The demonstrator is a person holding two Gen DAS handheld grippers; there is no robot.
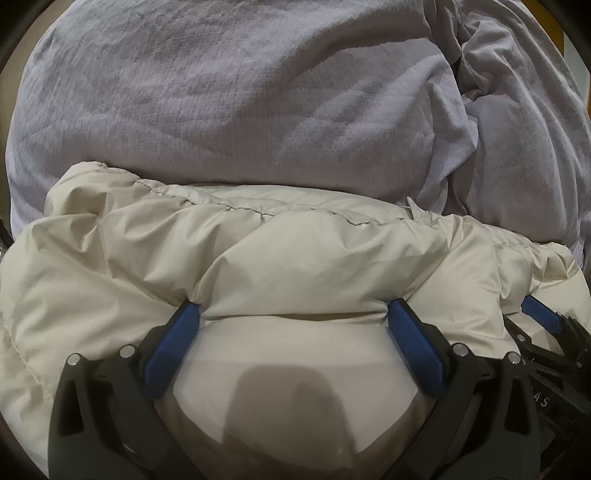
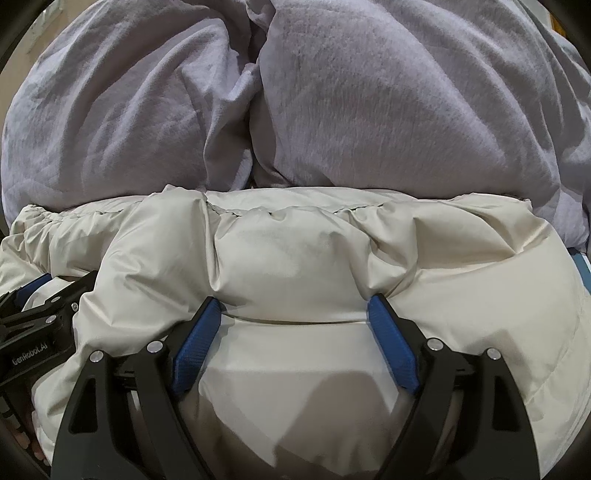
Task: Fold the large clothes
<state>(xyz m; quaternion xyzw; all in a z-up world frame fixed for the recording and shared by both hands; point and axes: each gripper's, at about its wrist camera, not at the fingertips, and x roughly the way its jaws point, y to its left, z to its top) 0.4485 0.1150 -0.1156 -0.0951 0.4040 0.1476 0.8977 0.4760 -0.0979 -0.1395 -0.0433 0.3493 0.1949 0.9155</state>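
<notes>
A cream puffy down jacket (image 1: 295, 254) lies bunched in the foreground of both views (image 2: 295, 258). My left gripper (image 1: 293, 308) has its blue fingers spread wide, with a thick fold of the jacket bulging between them and the tips pressed into the fabric. My right gripper (image 2: 293, 306) stands the same way, jaws wide apart, jacket fabric filling the gap. The right gripper (image 1: 543, 317) shows at the right edge of the left wrist view, and the left gripper (image 2: 37, 291) at the left edge of the right wrist view, so the two are side by side.
Behind the jacket lies a rumpled lavender-grey blanket (image 1: 240, 103) that fills the upper half of both views (image 2: 369, 92). A deep crease runs down its middle in the right wrist view. A strip of orange-brown wood (image 1: 557, 26) shows at the top right corner.
</notes>
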